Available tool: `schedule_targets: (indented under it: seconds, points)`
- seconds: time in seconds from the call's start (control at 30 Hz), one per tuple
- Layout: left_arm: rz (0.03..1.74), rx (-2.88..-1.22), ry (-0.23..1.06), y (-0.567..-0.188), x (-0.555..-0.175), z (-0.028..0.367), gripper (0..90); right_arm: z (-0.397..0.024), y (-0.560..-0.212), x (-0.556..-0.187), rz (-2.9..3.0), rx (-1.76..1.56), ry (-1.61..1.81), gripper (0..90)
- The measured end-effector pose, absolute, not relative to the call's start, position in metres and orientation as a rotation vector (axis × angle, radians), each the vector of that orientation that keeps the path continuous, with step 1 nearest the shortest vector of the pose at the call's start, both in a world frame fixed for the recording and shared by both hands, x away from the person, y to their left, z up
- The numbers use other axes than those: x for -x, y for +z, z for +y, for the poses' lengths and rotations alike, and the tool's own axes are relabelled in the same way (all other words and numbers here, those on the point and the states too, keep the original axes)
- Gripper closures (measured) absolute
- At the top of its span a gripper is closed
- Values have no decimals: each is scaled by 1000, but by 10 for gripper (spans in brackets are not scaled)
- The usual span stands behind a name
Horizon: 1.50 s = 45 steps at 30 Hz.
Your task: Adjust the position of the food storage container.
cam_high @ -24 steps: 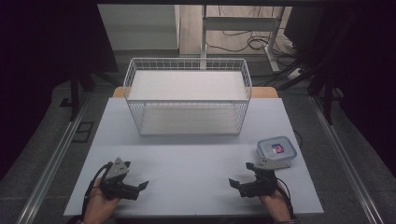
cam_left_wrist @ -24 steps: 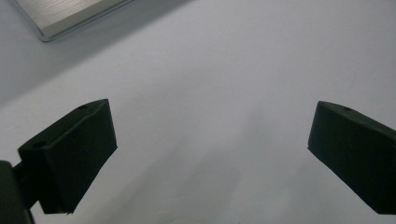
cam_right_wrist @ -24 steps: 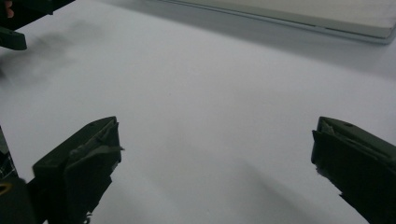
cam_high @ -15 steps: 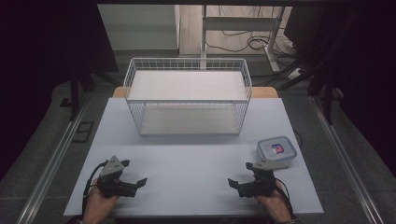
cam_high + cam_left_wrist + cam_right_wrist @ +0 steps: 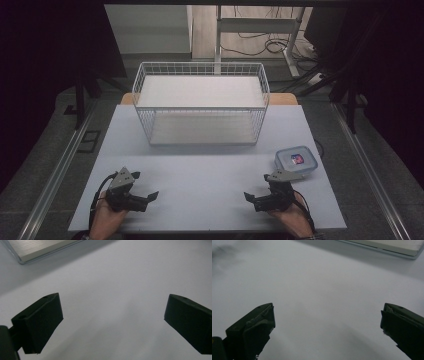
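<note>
Clear plastic makes up the small lidded box [image 5: 295,161], which sits on the white table [image 5: 200,175] at about four o'clock from the table's middle, just beyond the right gripper [image 5: 252,200] and well apart from the left gripper [image 5: 150,196]. In the high view both grippers rest low near the front edge, tips turned toward each other, each with its jaws spread and nothing between them. The wire basket [image 5: 201,102] stands at twelve o'clock, with nothing in it that I can make out. The box looks light and stiff; its smooth lid and rounded corners will probably be slippery, so I would take it across two opposite side walls just under the lid's rim, not by the flat top

In the left gripper view the left gripper [image 5: 112,312] shows two black jaws wide apart over bare table, with a metal-edged strip [image 5: 37,250], which I take for the table's rim, at eleven o'clock

In the right gripper view the right gripper [image 5: 327,320] also has its jaws spread over bare table, and the same kind of pale strip [image 5: 387,246] at one o'clock

The high view gives the box, the basket and the hands [image 5: 295,220]; the gripper views give the jaw gaps close up, and the roughened pad of the right one
</note>
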State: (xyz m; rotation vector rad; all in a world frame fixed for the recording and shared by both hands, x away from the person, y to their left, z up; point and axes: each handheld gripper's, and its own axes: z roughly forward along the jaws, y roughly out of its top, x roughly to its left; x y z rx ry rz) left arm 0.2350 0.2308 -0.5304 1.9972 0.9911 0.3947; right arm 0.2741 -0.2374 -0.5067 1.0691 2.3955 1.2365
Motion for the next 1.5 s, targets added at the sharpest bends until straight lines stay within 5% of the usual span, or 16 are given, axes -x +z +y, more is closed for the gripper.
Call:
schedule_targets:
  seconds: [0.3,0.53,0.67,1.17,1.5]
  points:
    - [1001,-1987,396,-530,-235,233,16,-244,-486,-282,2361,-1163,1247,4]
    - [1000,-1992,401,-530,-234,232,17,-254,-472,-289,2282,-1198,1199,229]
    - [1000,-1997,404,-531,-235,232,18,-265,-463,-296,2273,-1179,1190,475]
    - [997,-2012,416,-531,-235,229,18,-302,-456,-323,2194,-1210,1057,868]
    - [1004,-2012,414,-531,-235,229,18,-336,-454,-343,2091,-1321,988,889]
